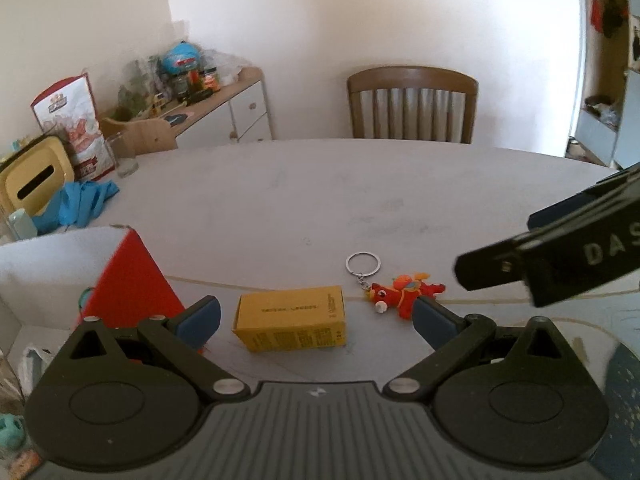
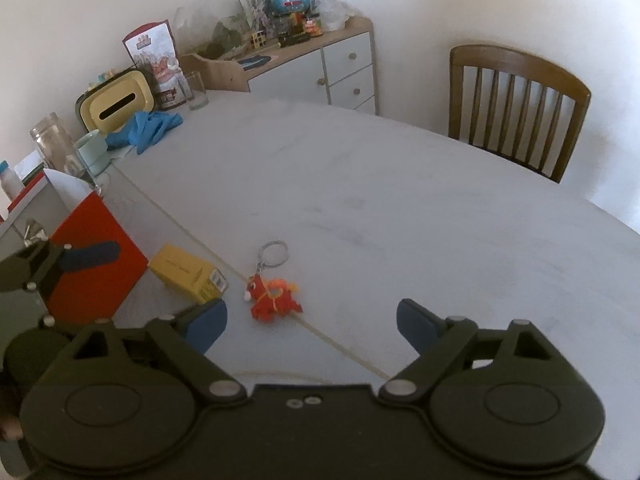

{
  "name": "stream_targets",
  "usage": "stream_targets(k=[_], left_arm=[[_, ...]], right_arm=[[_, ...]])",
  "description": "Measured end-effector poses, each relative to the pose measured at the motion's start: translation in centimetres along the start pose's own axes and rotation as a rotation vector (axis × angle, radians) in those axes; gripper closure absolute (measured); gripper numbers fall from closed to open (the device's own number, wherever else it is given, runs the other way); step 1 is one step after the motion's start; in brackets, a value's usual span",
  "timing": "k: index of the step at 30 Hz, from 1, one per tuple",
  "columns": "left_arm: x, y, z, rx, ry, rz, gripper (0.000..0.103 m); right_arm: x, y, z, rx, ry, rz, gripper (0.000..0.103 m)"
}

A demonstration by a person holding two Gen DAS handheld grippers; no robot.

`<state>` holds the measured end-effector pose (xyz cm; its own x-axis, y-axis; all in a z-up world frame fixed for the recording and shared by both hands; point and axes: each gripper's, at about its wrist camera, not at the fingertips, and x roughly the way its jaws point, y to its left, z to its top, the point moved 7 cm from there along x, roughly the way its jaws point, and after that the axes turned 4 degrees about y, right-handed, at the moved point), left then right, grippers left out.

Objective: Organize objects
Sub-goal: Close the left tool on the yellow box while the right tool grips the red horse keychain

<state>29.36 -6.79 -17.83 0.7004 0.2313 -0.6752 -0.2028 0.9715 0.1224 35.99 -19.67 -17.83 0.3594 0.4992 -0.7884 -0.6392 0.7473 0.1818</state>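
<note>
Both my jaws are wide open and hold nothing. The big table [image 2: 400, 208] has lots of free room ahead. The red box [image 1: 132, 280] sits left, near my left gripper [image 1: 316, 316]. I might bump it. The yellow box [image 1: 292, 318] lies in front, the horse keychain [image 2: 274, 294] just beside, near my right gripper [image 2: 312, 320].

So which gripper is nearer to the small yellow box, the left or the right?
Left. The left gripper is open with the yellow box right between its fingers. The right gripper is open beside the box, facing the red horse keychain.
</note>
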Motion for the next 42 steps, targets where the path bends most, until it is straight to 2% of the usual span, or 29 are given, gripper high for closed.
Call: stream_targets(k=[3,9,12,24,29,35,37,40,42], left_arm=[[0.9,0.0,0.0,-0.012,-0.002,0.041,0.000],[2.6,0.0,-0.3,-0.072,0.024,0.078,0.000],[3.5,0.3,-0.6,-0.112,0.051,0.068,0.000],[4.7,0.3,-1.1,-0.122,0.057,0.032,0.002],[4.8,0.6,-1.3,-0.153,0.073,0.013,0.009],[4.4,0.8,-1.6,-0.167,0.074,0.012,0.013],[4.1,0.8,-1.8,-0.157,0.072,0.014,0.017],[3.7,0.9,-2.1,-0.168,0.074,0.007,0.033],[3.6,0.8,-2.2,-0.159,0.079,0.001,0.034]], right_arm=[[1.3,0.1,0.5,-0.003,0.014,0.015,0.016],[3.4,0.3,1.1,-0.017,0.070,0.049,0.022],[4.4,0.6,1.6,-0.010,0.099,0.059,0.024],[7.5,3.4,2.8,-0.077,0.208,0.051,0.042],[8.1,4.6,3.1,-0.138,0.228,0.021,0.048],[8.0,4.7,3.4,-0.134,0.248,0.027,0.051],[7.9,4.4,3.5,-0.118,0.250,0.039,0.051],[7.7,4.1,3.5,-0.103,0.249,0.048,0.055],[7.7,3.9,3.6,-0.094,0.248,0.050,0.058]])
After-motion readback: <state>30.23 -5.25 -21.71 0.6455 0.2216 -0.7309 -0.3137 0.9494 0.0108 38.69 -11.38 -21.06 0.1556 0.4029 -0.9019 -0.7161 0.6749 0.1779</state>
